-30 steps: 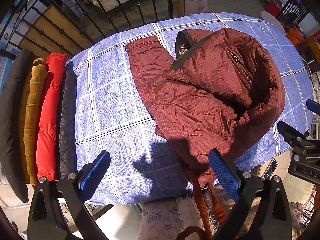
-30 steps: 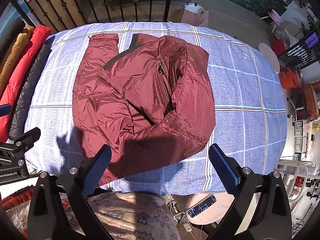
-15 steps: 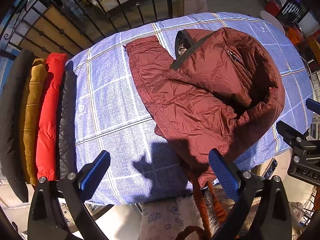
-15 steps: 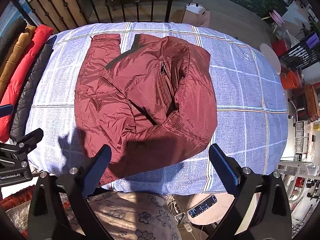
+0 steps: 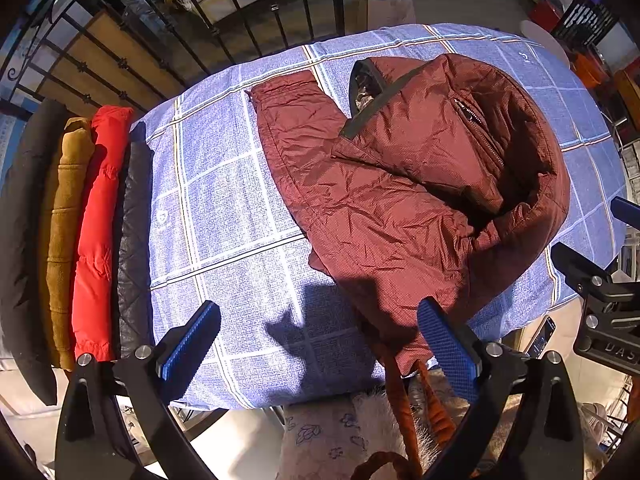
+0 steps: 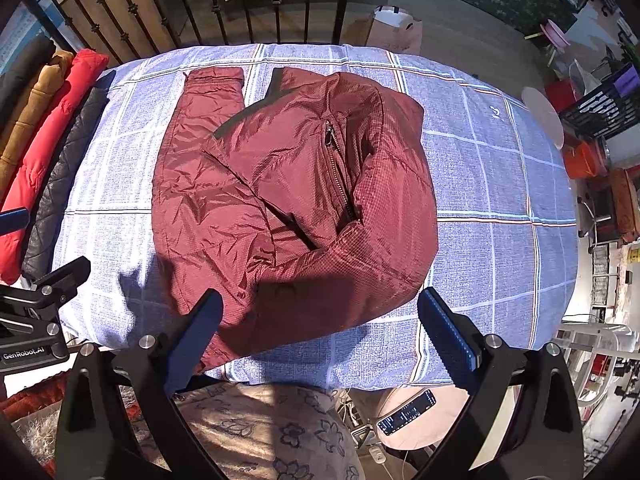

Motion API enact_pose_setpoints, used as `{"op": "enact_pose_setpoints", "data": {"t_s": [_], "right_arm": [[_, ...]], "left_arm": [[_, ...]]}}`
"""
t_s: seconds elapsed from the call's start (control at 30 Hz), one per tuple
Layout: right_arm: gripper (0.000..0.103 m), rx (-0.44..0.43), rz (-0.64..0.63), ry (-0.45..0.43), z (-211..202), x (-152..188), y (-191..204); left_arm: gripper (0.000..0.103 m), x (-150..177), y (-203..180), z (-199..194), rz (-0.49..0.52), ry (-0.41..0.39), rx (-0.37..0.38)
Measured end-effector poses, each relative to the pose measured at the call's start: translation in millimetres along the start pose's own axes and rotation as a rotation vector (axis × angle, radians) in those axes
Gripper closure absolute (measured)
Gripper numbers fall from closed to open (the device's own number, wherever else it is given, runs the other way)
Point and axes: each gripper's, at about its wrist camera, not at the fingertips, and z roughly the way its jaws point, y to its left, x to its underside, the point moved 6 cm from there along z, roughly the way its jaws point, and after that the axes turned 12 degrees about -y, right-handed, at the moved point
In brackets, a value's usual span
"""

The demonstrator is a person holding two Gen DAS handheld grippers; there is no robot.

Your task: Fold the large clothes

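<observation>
A maroon padded jacket lies partly folded on the blue checked table cover. One sleeve runs along its left side and a zipped front panel is turned over on the right. My left gripper hovers open over the near edge, left of the jacket's hem, with nothing between its blue pads. My right gripper also stands open above the jacket's near hem, empty. Each gripper shows at the edge of the other's view.
Folded jackets in black, tan, red and dark quilted fabric lie in a row along the left end. A black iron railing runs behind the table. A floral cushion sits below the near edge, and clutter fills the right side.
Both grippers have drifted slightly; the jacket sits marginally lower in the right wrist view. Nothing was grasped or released.
</observation>
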Motion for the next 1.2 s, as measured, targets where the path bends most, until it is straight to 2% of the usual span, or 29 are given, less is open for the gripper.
{"op": "enact_pose_setpoints", "data": {"t_s": [1.2], "right_arm": [[0.007, -0.01, -0.013, 0.016, 2.3, 1.5, 5.1]], "left_arm": [[0.006, -0.1, -0.6, -0.3, 0.0, -0.001, -0.003]]}}
